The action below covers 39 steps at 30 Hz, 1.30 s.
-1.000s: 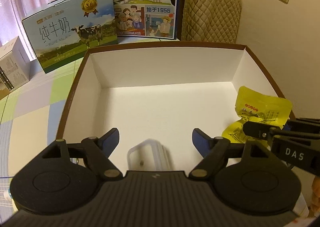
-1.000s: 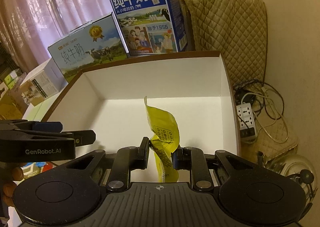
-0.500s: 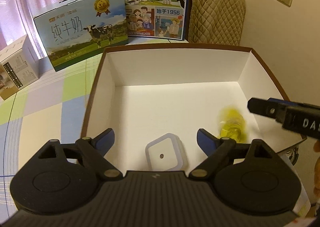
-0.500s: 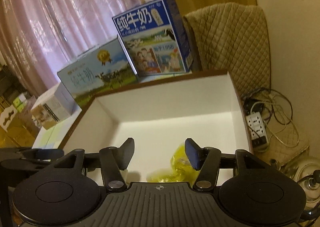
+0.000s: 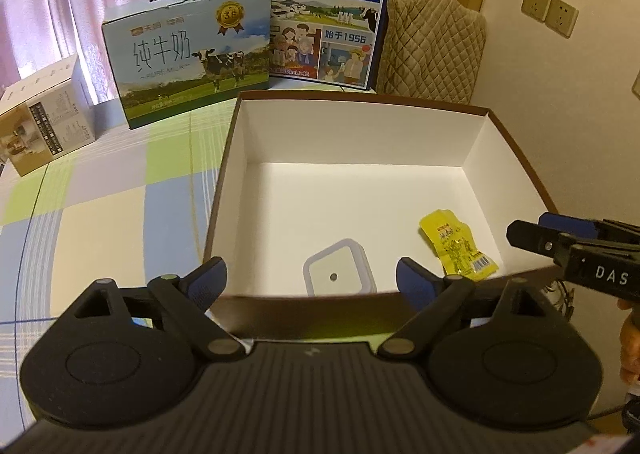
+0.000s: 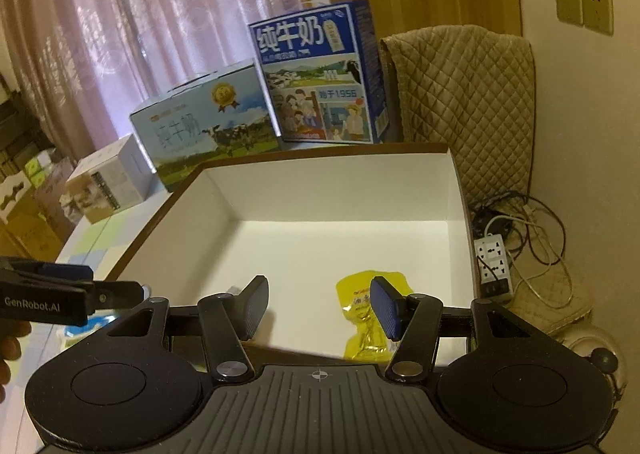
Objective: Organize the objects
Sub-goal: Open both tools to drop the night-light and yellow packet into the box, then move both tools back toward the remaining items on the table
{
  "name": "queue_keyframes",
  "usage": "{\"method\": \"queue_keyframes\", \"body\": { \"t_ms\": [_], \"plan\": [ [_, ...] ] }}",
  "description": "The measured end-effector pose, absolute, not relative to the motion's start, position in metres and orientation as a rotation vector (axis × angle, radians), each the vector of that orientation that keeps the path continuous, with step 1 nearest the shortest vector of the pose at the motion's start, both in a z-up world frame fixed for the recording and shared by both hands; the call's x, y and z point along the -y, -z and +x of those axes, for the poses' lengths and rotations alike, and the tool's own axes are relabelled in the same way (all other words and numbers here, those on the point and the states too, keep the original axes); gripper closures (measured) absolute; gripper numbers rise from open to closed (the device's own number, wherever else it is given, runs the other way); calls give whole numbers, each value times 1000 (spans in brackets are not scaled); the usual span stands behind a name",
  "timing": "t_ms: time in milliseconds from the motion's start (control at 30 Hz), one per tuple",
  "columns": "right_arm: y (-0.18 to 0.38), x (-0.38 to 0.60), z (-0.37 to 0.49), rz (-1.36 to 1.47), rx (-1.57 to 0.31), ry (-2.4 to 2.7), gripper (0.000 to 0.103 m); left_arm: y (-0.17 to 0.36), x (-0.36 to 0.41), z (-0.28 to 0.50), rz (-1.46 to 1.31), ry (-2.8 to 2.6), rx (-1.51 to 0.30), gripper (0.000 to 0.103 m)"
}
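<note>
Here, both the left gripper point(image 5: 310, 280) and the right gripper point(image 6: 318, 308) are held spread and empty above the white brown-rimmed cardboard box point(image 5: 352, 134), where a crinkled yellow snack packet point(image 5: 456, 244) and a white square plastic container point(image 5: 338, 274) are seen lying apart.

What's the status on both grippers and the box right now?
Left gripper open, empty. Right gripper open, empty. Yellow packet and white square container lying apart inside the box. Nothing in the way.

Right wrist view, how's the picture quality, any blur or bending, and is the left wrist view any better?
Right wrist view: dim, warm light, soft focus, so the yellow packet print is unreadable; fisheye bends the white box rim and darkens the corners. Left wrist view: sharper, the milk carton lettering reads clearly; same fisheye curve, and a yellowish reflection on the box's near wall.
</note>
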State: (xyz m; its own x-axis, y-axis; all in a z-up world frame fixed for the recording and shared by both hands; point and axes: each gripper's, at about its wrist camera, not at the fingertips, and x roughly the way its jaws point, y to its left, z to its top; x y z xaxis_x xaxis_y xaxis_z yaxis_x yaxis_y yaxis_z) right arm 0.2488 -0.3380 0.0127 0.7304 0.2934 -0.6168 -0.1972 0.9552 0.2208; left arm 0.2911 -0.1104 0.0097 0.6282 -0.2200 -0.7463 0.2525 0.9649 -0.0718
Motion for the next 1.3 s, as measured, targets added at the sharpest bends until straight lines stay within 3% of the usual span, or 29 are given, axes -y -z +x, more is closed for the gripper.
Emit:
{"method": "queue_keyframes", "body": {
  "t_ms": [533, 1300],
  "plan": [
    [-32, 299, 179, 127, -692, -352, 49, -26, 49, 210, -42, 239, -823, 12],
    [-7, 217, 116, 73, -794, -498, 49, -10, -20, 120, -92, 50, -828, 12]
  ]
}}
